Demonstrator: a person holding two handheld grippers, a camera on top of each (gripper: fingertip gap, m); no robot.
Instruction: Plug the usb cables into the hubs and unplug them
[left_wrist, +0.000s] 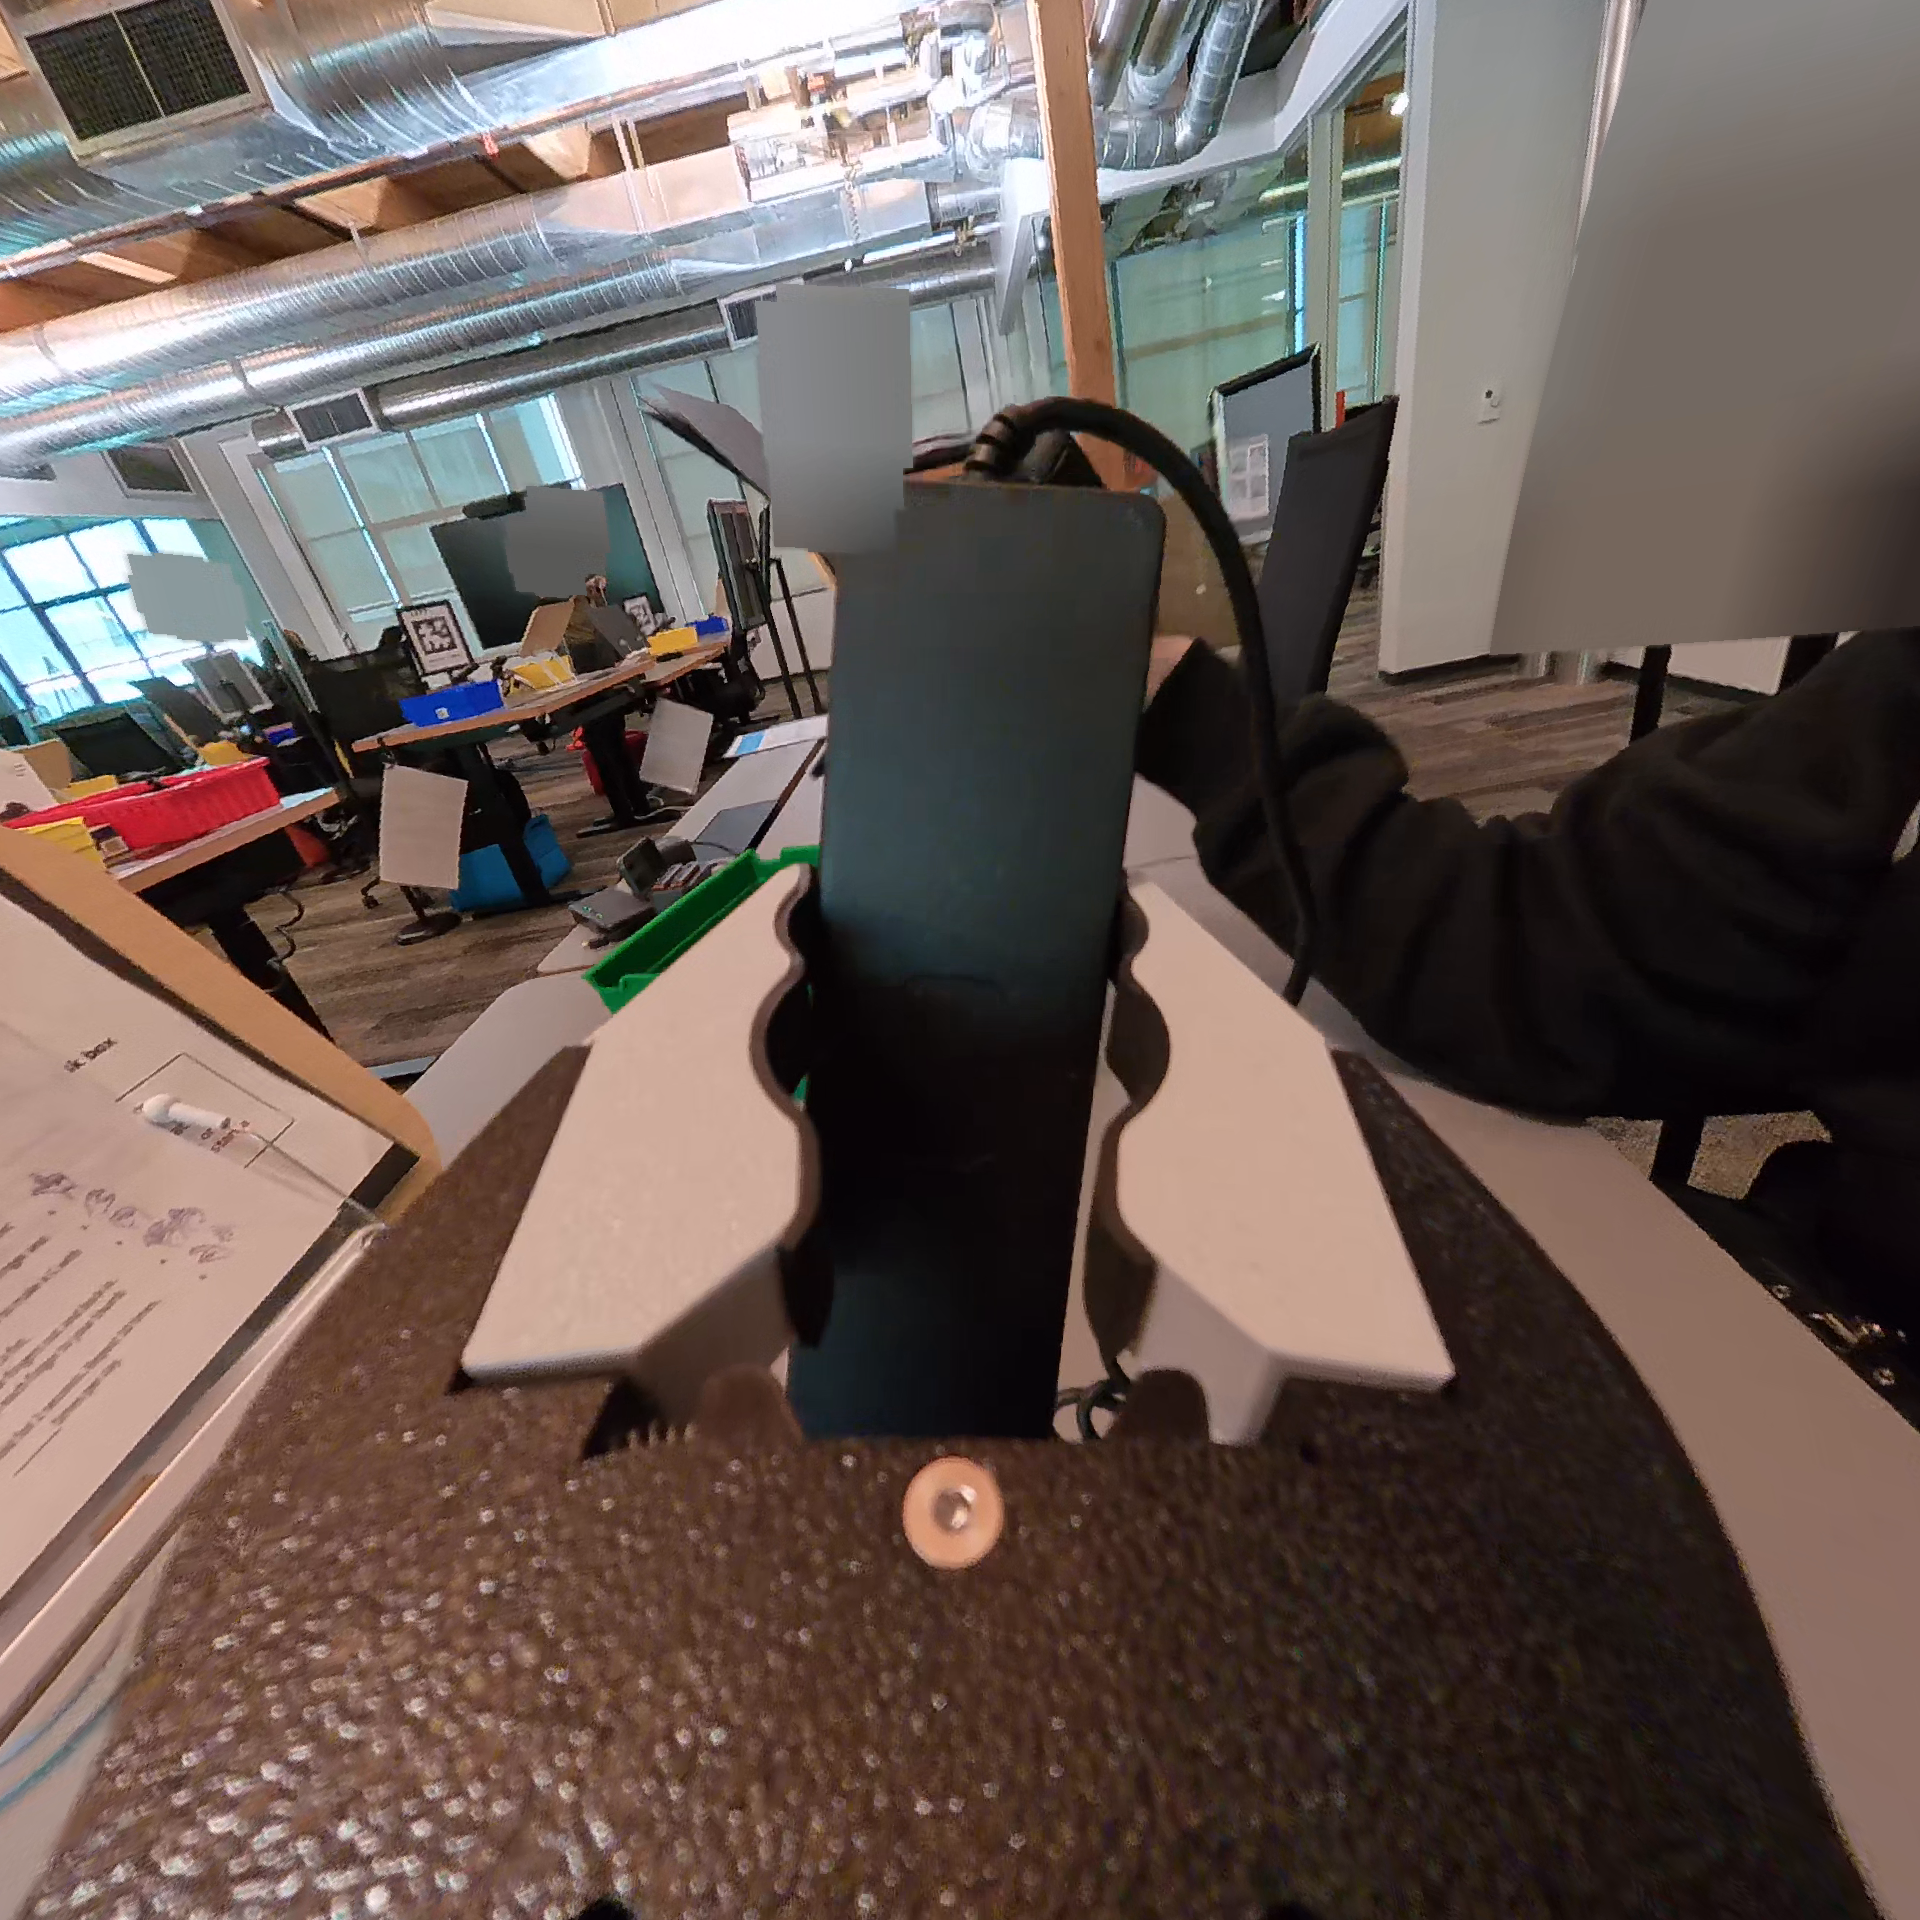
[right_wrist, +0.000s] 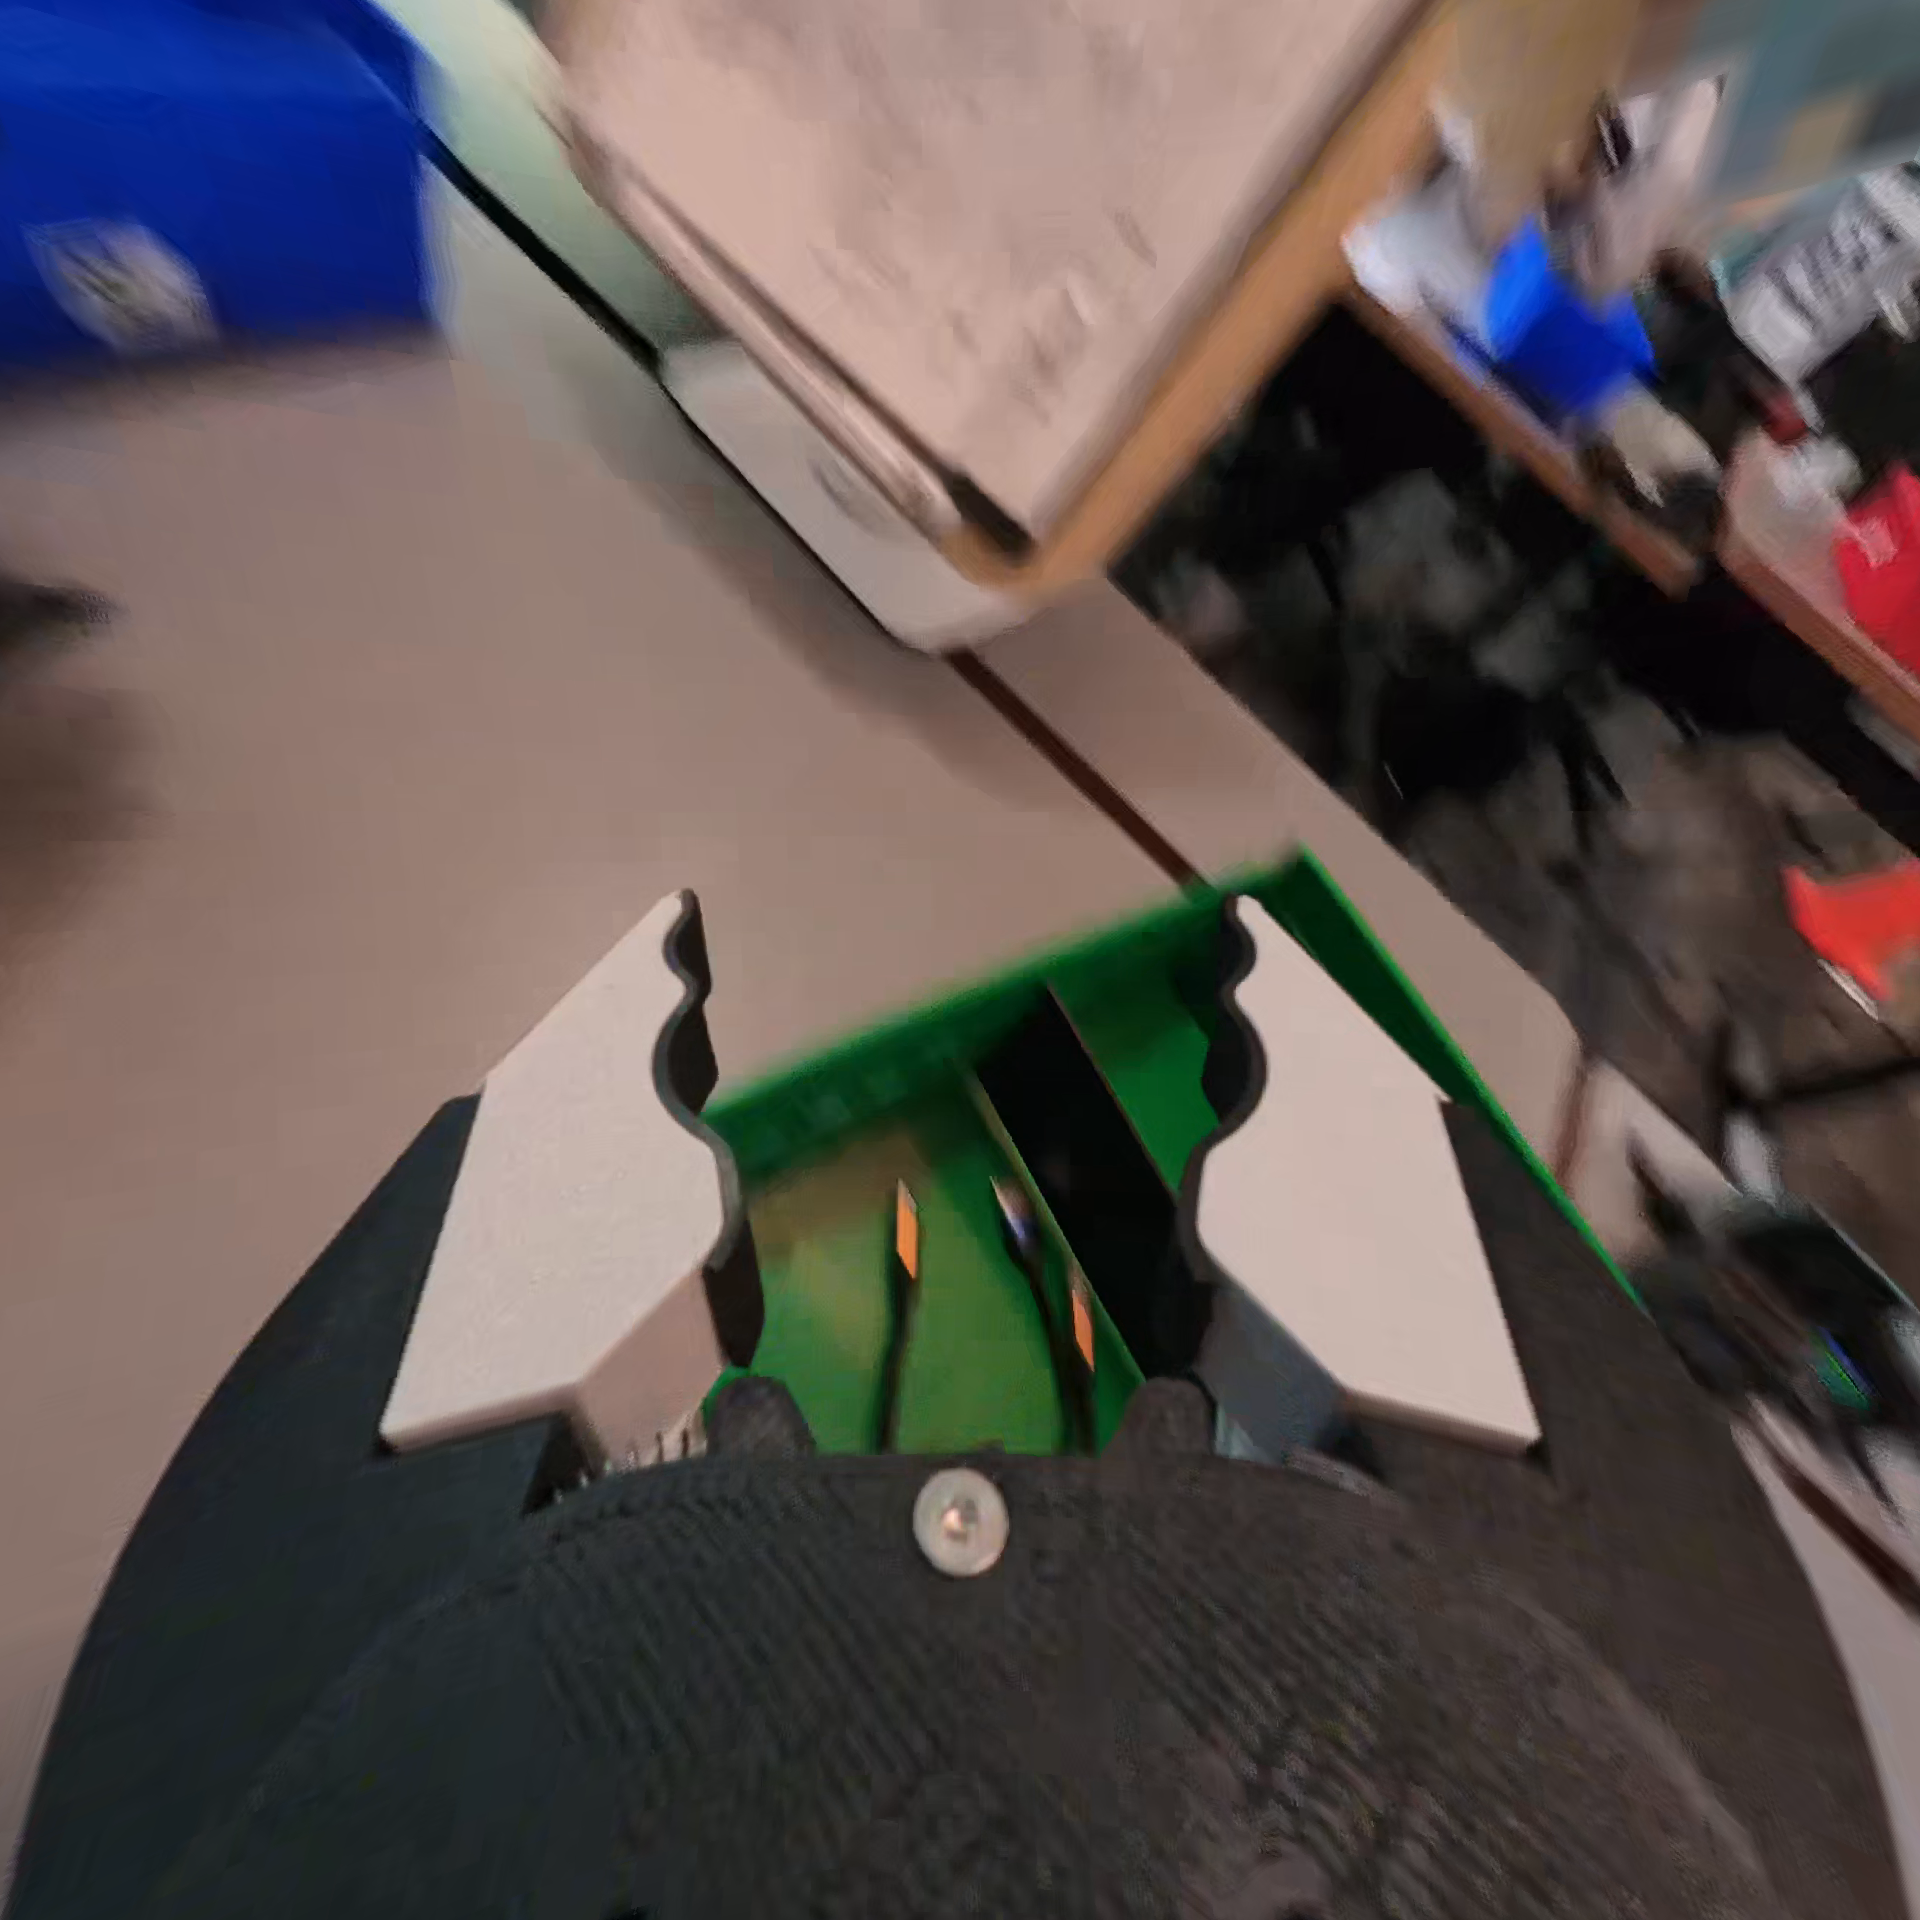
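Observation:
My left gripper (left_wrist: 961, 904) is shut on a flat black USB hub (left_wrist: 987, 779) and holds it upright, raised off the table. The hub's black cable (left_wrist: 1236, 582) leaves its top end and loops down to the right, past a person's black sleeve (left_wrist: 1558, 894). My right gripper (right_wrist: 961, 914) is open and empty, hovering over a green bin (right_wrist: 1143, 997). Inside the bin lie black cables with orange-tipped plugs (right_wrist: 906, 1231) and a dark item beside a divider. The right wrist view is motion-blurred.
A white box with printed paper (left_wrist: 156, 1195) stands at the left. The green bin's edge (left_wrist: 675, 925) shows beside the left fingers. The white table (right_wrist: 416, 675) carries a blue bin (right_wrist: 197, 177) and a cardboard box (right_wrist: 935, 260). Office desks with coloured bins lie beyond.

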